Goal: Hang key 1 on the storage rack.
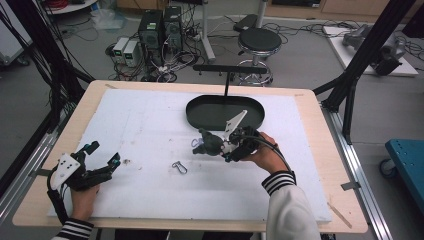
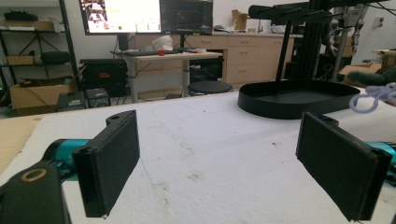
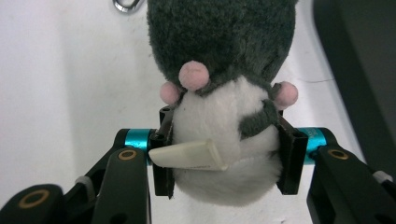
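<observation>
A black stool (image 1: 259, 42) stands on the floor behind the tabletop (image 1: 320, 145), and two computer towers (image 1: 161, 27) with many cables are to its left. A blue cart (image 1: 407, 162) is at the right edge. Two monitors (image 2: 147, 15) hang above a desk (image 2: 163, 56).

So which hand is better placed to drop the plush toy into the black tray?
Right. Its tongs are already shut on the plush toy, just in front of the black tray. The left tongs sit open at the table's near-left corner.
</observation>
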